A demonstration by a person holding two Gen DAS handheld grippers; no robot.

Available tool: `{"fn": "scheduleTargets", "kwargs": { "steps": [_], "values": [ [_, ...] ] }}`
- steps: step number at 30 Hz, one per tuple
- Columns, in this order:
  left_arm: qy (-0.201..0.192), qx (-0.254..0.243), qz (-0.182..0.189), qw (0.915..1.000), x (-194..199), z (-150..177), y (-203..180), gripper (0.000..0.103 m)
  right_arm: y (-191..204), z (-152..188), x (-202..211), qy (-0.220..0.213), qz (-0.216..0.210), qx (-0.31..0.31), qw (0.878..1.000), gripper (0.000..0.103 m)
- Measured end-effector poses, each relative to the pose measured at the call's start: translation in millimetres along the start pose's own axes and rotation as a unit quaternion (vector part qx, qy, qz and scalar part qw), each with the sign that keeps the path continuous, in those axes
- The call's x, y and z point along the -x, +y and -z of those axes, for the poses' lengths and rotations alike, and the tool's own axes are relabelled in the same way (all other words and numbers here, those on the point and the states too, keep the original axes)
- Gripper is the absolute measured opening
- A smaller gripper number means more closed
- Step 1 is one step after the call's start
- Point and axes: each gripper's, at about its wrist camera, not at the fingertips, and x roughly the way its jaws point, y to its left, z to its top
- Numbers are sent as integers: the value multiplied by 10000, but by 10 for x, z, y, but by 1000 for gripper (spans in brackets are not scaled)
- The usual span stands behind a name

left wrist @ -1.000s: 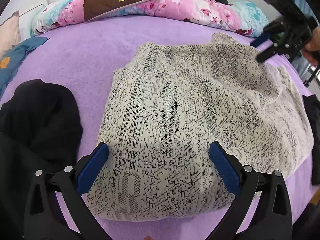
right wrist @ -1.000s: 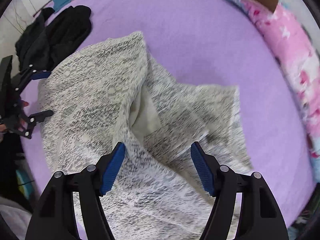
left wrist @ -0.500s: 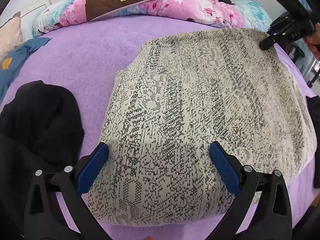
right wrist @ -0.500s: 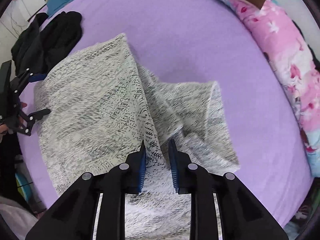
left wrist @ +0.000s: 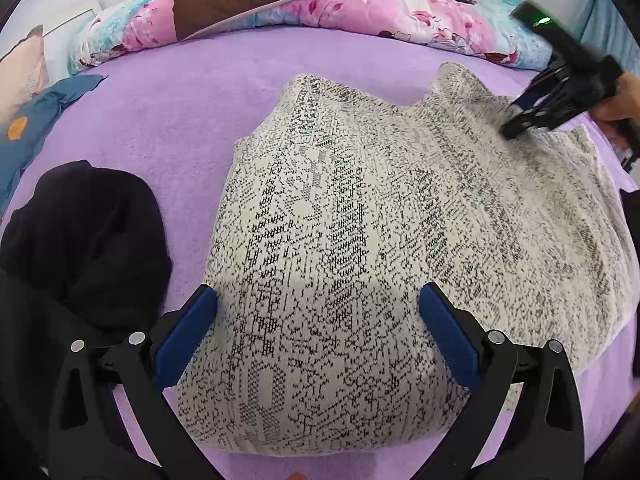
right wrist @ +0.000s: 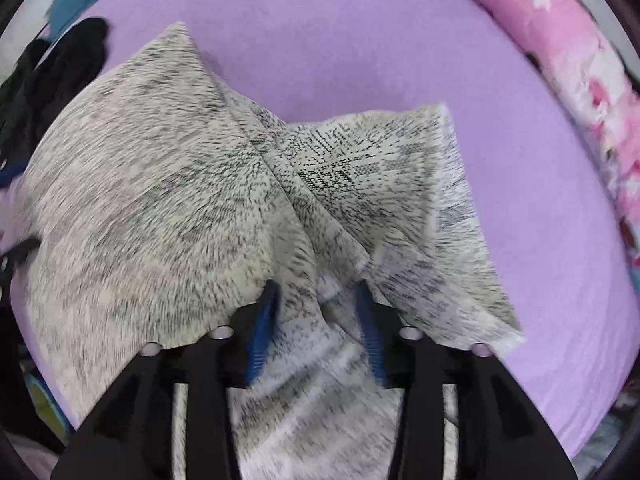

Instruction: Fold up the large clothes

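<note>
Right gripper point(right wrist: 318, 304) points down at the bed point(right wrist: 360, 32), its jaws opening with a ridge of sweater point(right wrist: 160, 184) between the fingers; left gripper point(left wrist: 318, 320) hangs wide over the sweater's near end, gripping nothing; best let the fold drop flat before drawing clear.

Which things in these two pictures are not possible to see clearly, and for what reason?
- Right gripper, left wrist view: blurred by motion.
- Knit garment, right wrist view: near part smeared; the opening jaws straddle a fold, contact unclear.
- Black clothes, left wrist view: cut off by the edge.
- Garment's underside: hidden against the purple bed.
</note>
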Motion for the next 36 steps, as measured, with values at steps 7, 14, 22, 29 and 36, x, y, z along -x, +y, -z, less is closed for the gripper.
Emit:
{"fn": "scheduleTargets", "kwargs": {
  "steps": [7,14,22,29,36],
  "values": [
    [-33,-26,7,10000,-20,-31,-15,97,-303,539,526,163,305,113,9993,62],
    [-52,-51,-11,10000,-5,20,-3,97,-628,866,556,617,536,171,9965,62],
    [-78,-77,-85,9999,-19,15,-30,97,-743,871,272,941,300,431,9942,62],
    [-89,-89,-60,9999,-36,-7,-35,98,-924,974,7,1233,5,350,9917,61],
    [-65,-66,-49,9999,-49,-17,-23,98,-1077,1081,44,1288,-102,332,9911,6]
  ]
}}
